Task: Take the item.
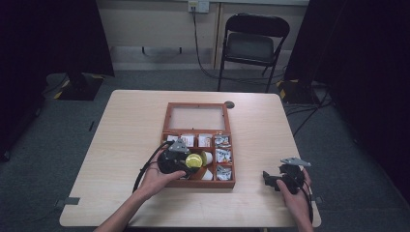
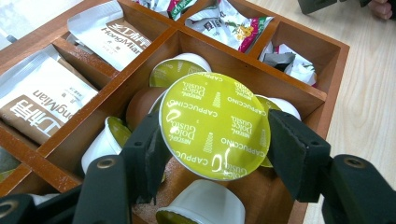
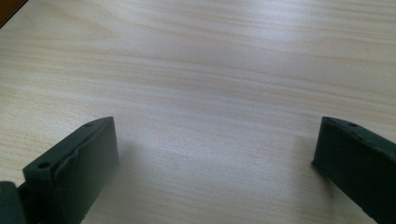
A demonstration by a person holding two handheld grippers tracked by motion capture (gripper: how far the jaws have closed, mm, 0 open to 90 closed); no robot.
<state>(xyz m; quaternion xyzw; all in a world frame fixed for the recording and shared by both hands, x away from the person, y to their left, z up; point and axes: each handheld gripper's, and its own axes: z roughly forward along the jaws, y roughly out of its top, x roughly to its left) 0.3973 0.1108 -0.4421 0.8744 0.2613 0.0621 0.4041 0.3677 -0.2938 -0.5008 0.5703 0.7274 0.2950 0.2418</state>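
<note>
A wooden compartment box [image 1: 233,166] with its glass lid swung back lies in the middle of the table. My left gripper [image 1: 186,162] [image 2: 215,140] is shut on a coffee capsule [image 2: 215,125] [image 1: 194,160] with a yellow-green foil lid, held just above the box's large front compartment. Several more capsules [image 2: 180,70] lie in that compartment below it. My right gripper [image 1: 273,180] [image 3: 215,154] rests low over the bare table at the front right, open, with nothing between its jaws.
Sachets [image 2: 39,105] fill the box's left compartments and crumpled packets [image 2: 229,23] the far ones. The box wall [image 2: 334,60] lies close on the right of the held capsule. A folding chair [image 1: 251,41] stands beyond the table's far edge.
</note>
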